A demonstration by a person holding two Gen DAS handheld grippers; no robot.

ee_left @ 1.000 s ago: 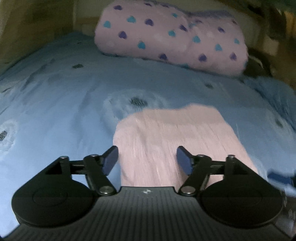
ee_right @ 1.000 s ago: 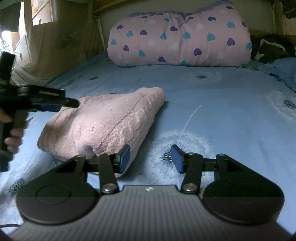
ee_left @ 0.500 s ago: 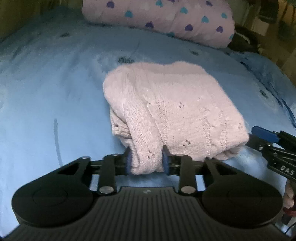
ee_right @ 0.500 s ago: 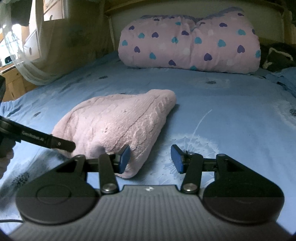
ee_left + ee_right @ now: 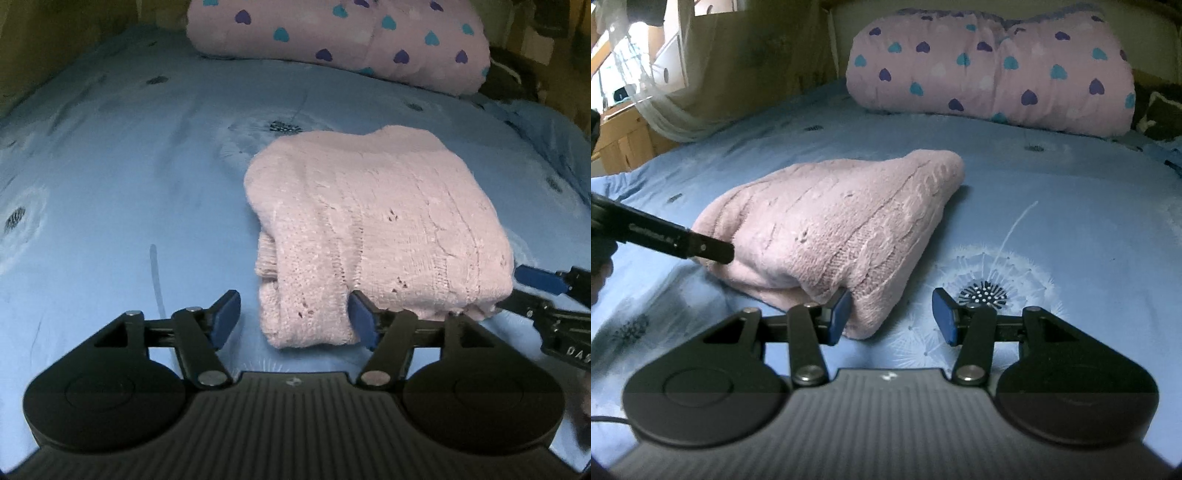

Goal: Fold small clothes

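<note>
A folded pink knitted sweater point(image 5: 376, 221) lies on the blue bedsheet point(image 5: 129, 166). My left gripper point(image 5: 294, 319) is low at the sweater's near corner. That corner sits between the jaws, which are opening; the left pad stands clear of the knit. In the right wrist view one left finger point(image 5: 701, 247) points at the sweater's point(image 5: 831, 221) left end. My right gripper point(image 5: 891, 317) is open at the other near corner. Its left pad is against the cloth and its right pad is over bare sheet. The right gripper point(image 5: 513, 290) also shows at the sweater's right edge.
A rolled pink quilt with hearts point(image 5: 990, 70) lies across the head of the bed. A dark bundle point(image 5: 1160, 110) sits beside it on the right. Netting and wooden furniture point(image 5: 631, 122) border the bed's left side. A hand's edge point(image 5: 598, 258) is partly visible.
The left gripper came down from above the sweater, shut on its near corner, and now has let go with its jaws spread again. The right gripper has stayed in place, still open.
</note>
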